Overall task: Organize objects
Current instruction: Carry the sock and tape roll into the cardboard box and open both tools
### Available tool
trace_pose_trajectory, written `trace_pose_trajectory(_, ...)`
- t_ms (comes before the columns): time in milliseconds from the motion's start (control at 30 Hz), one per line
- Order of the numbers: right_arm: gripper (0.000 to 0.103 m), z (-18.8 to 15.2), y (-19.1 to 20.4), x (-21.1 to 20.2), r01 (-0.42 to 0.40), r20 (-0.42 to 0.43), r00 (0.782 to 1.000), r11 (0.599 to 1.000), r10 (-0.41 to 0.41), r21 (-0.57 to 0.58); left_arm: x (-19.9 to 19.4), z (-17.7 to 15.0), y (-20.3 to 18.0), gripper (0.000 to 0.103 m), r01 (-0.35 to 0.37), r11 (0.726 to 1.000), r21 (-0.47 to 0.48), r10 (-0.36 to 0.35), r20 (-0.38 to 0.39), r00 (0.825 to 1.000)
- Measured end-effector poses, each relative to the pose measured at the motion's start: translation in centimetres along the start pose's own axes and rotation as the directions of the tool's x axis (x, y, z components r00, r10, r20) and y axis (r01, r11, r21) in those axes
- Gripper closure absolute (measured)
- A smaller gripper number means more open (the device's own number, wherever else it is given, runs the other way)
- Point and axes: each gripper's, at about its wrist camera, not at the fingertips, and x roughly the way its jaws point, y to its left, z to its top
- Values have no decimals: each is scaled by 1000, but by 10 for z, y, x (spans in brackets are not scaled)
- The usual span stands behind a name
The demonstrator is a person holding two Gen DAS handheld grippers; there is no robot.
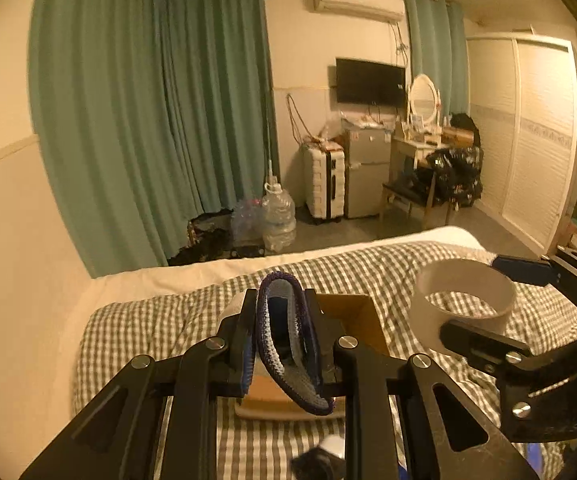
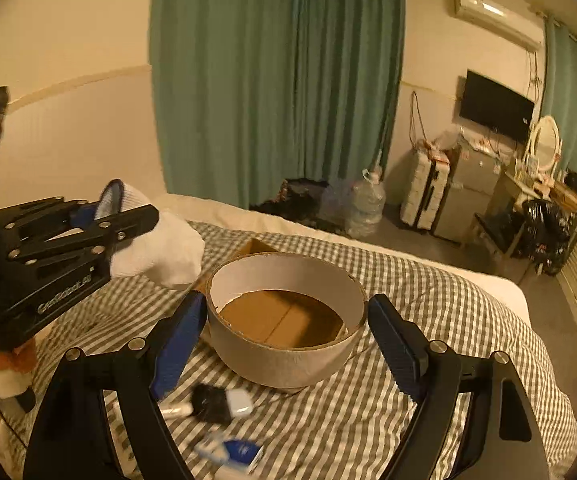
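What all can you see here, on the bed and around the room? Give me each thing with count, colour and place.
sock: one, white with purple cuff, in left gripper
tape ring: one, white, in right gripper
cardboard box: one, brown, on bed, seen through ring
duvet: one, grey-white check, on bed
small items: several, black, white, blue, near edge of bed
curtains: green, far wall
suitcase: one, white, by wall
television: one, black, wall
water bottle: one, clear, floor
left gripper: shut on sock
right gripper: around ring

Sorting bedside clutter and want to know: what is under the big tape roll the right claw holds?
Through the tape roll ring, an open cardboard box shows on the checked bedcover. Its bottom looks bare; its sides and corners are hidden by the roll.
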Motion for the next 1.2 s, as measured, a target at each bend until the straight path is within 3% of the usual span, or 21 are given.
trace_pose_trajectory(200,21,7,-23,91,-3,-100,995,999,8,44,88,-23,-11,83,10,999,34,-6,-104,995)
trace_pose_trajectory(467,21,-21,-43,206,-8,-237,971,992,38,124,169,-65,-11,83,30,997,69,-15,-202,979)
trace_pose_trajectory(733,20,-30,-47,267,23,-291,957,996,4,92,201,-87,-14,83,77,990,115,-47,-243,969)
trace_pose_trajectory(900,19,-28,-47,273,22,-287,958,993,12,115,200,-94,-19,78,56,986,157,-22,-209,978)
trace_pose_trajectory(967,16,-25,-48,270,24,-278,960,992,10,120,197,-93,-18,71,52,987,151,-17,-222,975)
trace_pose_trajectory(1033,12,-20,-50,261,16,-265,964,990,22,140,192,-89,-16,43,42,990,133,-11,-225,974)
trace_pose_trajectory(1100,10,-15,-54,248,50,-269,963,986,-6,158,180,-82,-13,28,36,993,110,-12,-215,977)
trace_pose_trajectory(1200,9,-4,-58,221,58,-244,970,983,-14,175,154,-71,-11,15,35,994,104,-15,-192,981)
